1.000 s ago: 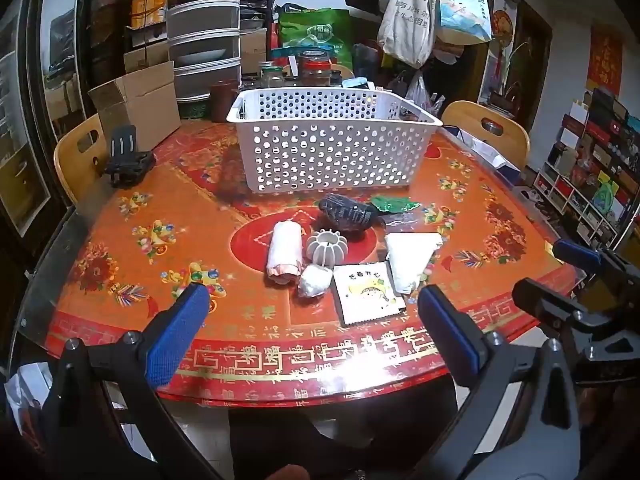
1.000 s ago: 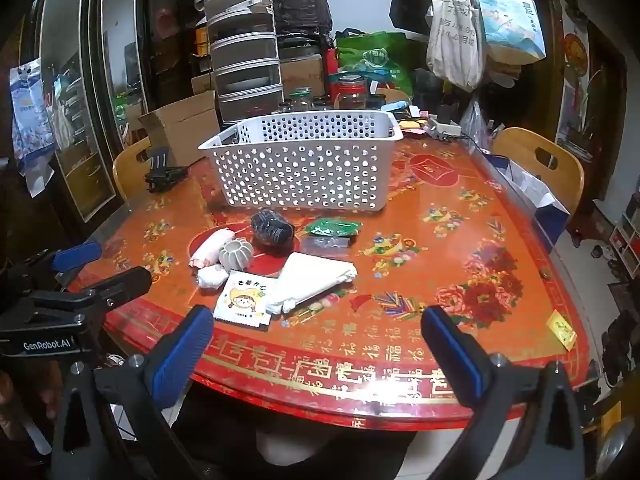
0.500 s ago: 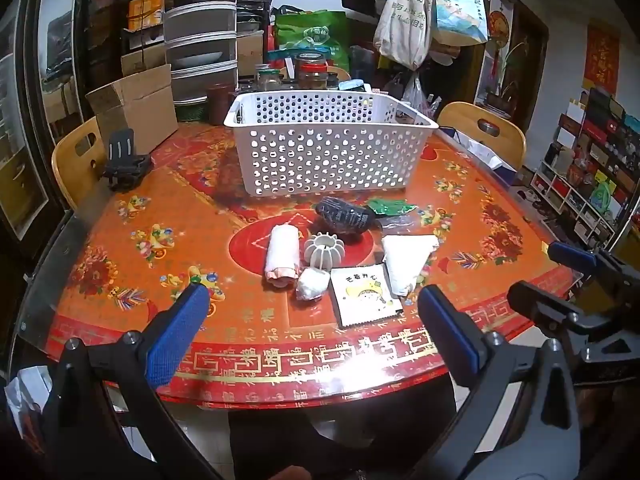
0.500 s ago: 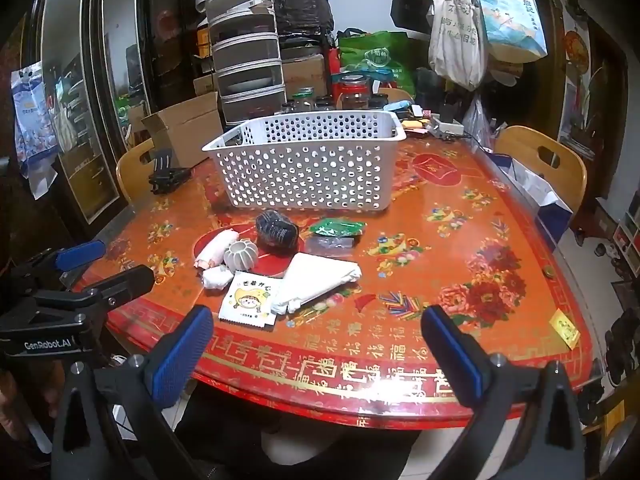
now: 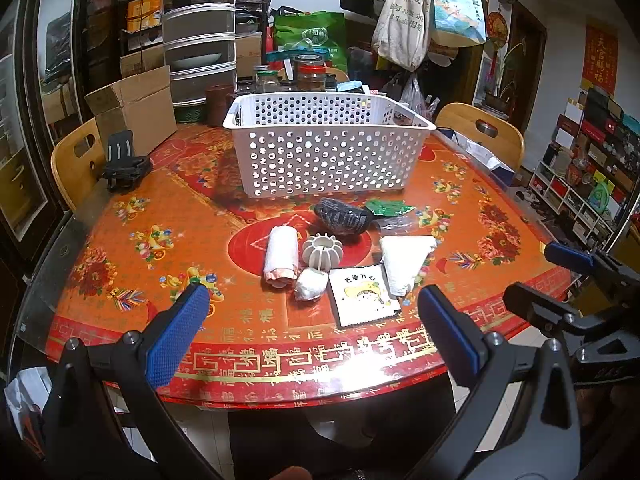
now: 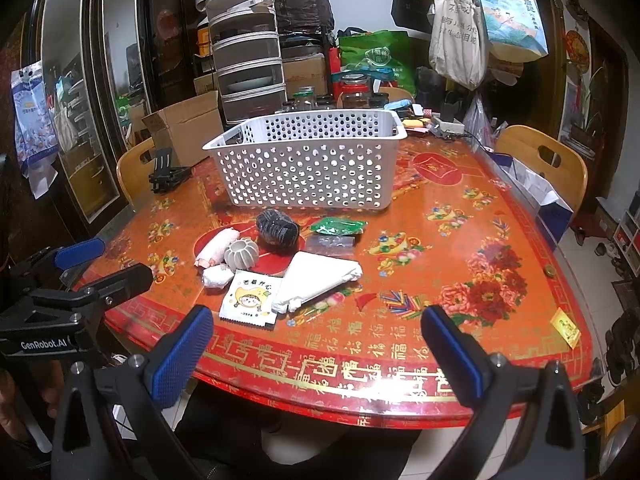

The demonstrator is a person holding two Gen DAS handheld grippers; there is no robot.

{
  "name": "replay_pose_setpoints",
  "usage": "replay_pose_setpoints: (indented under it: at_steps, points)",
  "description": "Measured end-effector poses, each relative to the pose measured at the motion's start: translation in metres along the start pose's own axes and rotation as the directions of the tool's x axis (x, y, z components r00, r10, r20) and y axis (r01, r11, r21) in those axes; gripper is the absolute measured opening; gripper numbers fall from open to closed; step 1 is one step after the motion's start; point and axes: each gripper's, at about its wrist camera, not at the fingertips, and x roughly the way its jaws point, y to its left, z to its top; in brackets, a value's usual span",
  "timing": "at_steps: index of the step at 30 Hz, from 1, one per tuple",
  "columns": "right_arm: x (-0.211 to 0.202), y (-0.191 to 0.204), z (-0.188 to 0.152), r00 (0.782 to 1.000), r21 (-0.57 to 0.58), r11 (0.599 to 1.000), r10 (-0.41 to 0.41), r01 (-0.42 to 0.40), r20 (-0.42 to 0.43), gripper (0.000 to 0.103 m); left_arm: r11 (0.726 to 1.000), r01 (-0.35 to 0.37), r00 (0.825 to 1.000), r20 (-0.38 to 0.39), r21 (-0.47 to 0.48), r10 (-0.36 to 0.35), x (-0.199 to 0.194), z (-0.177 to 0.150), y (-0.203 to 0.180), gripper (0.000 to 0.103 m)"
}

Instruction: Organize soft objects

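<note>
Left wrist view: left gripper (image 5: 316,320) poised over the near edge of the red patterned desk (image 5: 132,248), blue-padded fingers (image 5: 178,330) spread wide, nothing between them. Ahead on the desk, a cluster of small things: rolled pink-and-white towel (image 5: 281,258) lying lengthwise, ribbed grey round holder (image 5: 322,251) just beside it, small white wad (image 5: 309,284) touching the towel's near end, flat cartoon-print packet (image 5: 363,294) to the right of the wad, folded white cloth (image 5: 404,260) angled against the packet's far corner. Beyond these, dark mesh bundle (image 5: 341,216), green wrapper (image 5: 386,207) and a clear packet (image 5: 396,223) beside it. White perforated basket (image 5: 328,152) standing upright farther back, apart from the cluster. Black clamp stand (image 5: 124,162) near the far left edge, in front of a cardboard box (image 5: 134,114). Right gripper (image 5: 560,276) visible at the right margin, likewise spread.

Right wrist view: right gripper (image 6: 316,332) over the near rim of the desk (image 6: 460,248), fingers (image 6: 180,350) wide apart, holding nothing. Same cluster seen left of centre: towel (image 6: 218,250), holder (image 6: 241,254), wad (image 6: 217,276), packet (image 6: 250,298), white cloth (image 6: 316,278), mesh bundle (image 6: 277,228), green wrapper (image 6: 338,226). Basket (image 6: 308,168) behind them. Left gripper (image 6: 100,264) at the left margin, open. Small yellow card (image 6: 565,326) lying near the right rim.
</note>
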Motion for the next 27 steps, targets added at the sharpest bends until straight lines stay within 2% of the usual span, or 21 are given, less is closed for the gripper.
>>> replay_pose_setpoints:
  at_steps: [27]
  points:
    - [0.0008,-0.0003,-0.0013,1.0,0.002,1.0,-0.001,0.001,-0.002,0.103,1.0,0.001,1.0,-0.002,0.001,-0.001,-0.0016,0.0007,-0.0013,0.103]
